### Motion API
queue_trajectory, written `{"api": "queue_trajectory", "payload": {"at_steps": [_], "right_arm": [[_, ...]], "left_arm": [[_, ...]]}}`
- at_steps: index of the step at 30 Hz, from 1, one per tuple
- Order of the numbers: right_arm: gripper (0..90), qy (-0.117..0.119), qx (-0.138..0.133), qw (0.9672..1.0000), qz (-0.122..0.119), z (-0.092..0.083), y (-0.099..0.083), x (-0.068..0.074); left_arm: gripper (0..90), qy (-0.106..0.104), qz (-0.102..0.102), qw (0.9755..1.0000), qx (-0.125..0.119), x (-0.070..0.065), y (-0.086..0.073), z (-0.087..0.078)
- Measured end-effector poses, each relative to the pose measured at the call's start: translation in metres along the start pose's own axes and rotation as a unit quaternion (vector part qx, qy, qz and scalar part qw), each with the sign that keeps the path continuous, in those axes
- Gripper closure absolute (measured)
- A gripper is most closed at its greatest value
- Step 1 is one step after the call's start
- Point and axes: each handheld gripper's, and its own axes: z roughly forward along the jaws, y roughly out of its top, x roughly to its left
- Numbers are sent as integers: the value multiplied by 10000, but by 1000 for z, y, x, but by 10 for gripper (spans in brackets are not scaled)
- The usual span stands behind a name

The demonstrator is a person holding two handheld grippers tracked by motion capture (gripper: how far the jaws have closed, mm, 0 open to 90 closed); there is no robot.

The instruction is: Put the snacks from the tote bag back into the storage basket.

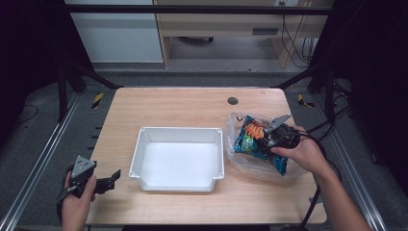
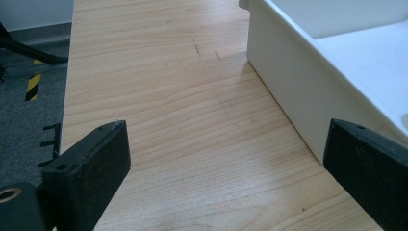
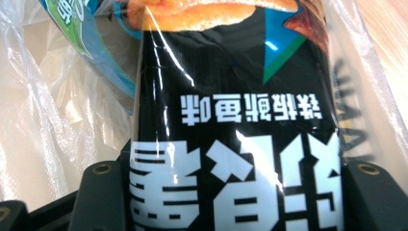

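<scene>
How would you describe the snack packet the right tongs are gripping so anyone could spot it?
Start at the white tray mid-table. Right of it lies a clear plastic bag of snacks. The black snack packet inside, clamped by the right tongs, bears big white characters; its neighbour is blue-green.

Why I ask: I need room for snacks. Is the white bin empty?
Empty: the high view shows the white bin with a bare floor and nothing lying inside.

Grey floor, pale wooden cabinet behind, black frame rails, dim surroundings.
</scene>
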Motion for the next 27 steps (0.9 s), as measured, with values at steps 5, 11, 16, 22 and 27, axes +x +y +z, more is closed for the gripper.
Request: {"api": "queue_trajectory", "payload": {"at_steps": [5, 11, 16, 22, 27], "right_arm": [[379, -71, -3, 9999, 76, -2, -1, 0], [380, -149, -117, 9997, 173, -6, -5, -4], [381, -205, -227, 9993, 221, -11, -6, -4], [382, -266, -330, 9989, 218, -18, -9, -7], [383, -297, -383, 9986, 215, -23, -10, -9]], "left_arm": [[23, 6, 18, 10000, -11, 0, 0, 0], [23, 17, 2, 10000, -18, 1, 0, 0], [23, 11, 18, 10000, 1, 1, 0, -1], [23, 19, 17, 10000, -8, 1, 0, 0], [23, 23, 23, 10000, -5, 1, 0, -1]]}}
